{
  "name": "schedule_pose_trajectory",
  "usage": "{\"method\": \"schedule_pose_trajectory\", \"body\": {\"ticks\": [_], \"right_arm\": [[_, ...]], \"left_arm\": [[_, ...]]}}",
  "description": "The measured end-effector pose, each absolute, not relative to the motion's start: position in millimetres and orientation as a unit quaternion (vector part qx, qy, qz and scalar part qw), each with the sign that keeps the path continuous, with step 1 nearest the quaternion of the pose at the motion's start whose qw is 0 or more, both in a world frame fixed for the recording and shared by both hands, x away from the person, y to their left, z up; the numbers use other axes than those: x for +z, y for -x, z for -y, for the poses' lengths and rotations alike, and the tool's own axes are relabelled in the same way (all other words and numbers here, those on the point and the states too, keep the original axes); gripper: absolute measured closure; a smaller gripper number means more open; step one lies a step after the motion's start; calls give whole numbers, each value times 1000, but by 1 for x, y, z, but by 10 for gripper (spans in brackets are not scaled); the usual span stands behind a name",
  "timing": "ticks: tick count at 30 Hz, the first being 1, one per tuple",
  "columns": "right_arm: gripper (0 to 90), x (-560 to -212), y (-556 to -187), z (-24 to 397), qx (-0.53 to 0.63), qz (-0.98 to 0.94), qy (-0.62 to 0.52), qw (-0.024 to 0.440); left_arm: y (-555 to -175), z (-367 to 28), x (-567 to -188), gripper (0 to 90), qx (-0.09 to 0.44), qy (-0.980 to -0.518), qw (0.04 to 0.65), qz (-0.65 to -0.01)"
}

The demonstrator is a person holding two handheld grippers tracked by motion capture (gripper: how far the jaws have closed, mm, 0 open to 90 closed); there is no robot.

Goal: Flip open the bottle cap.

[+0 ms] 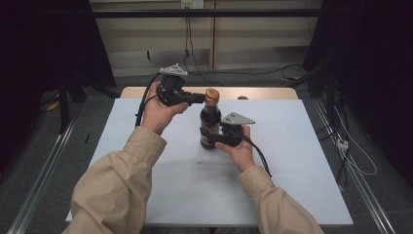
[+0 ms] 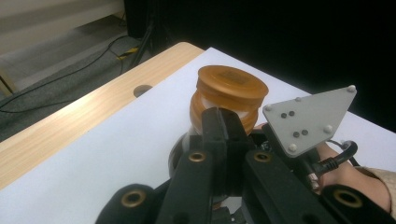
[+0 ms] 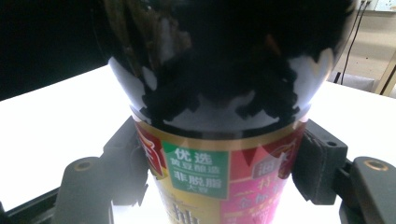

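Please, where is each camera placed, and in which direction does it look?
High view: above the person's side, looking forward and down on the table; sleeves and both hands show.
Left gripper view: rides the left gripper, facing the bottle's cap.
Right gripper view: rides the right gripper, jaws clamping the bottle.
All share the bottle.

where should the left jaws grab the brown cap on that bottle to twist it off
Judging by its shape, grip the cap across its ribbed round sides, coming in level from the bottle's left. The bottle stands upright, its labelled body clamped by the right gripper; the left gripper is shut beside the cap.
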State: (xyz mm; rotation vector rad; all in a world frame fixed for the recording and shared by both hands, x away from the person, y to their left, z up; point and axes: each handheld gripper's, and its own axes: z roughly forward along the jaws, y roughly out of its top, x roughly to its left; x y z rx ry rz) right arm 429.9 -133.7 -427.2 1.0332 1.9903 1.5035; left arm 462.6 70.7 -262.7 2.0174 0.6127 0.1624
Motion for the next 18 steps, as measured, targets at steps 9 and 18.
{"method": "schedule_pose_trajectory", "body": {"ticks": [9,18], "right_arm": [[303,-427,-430,134,545,-718,-374,216],[303,-427,-430,134,543,-719,-375,218]], "left_arm": [[-463,-69,-261,900,62,-829,495,-254],[-463,-68,-260,900,62,-829,494,-254]]}}
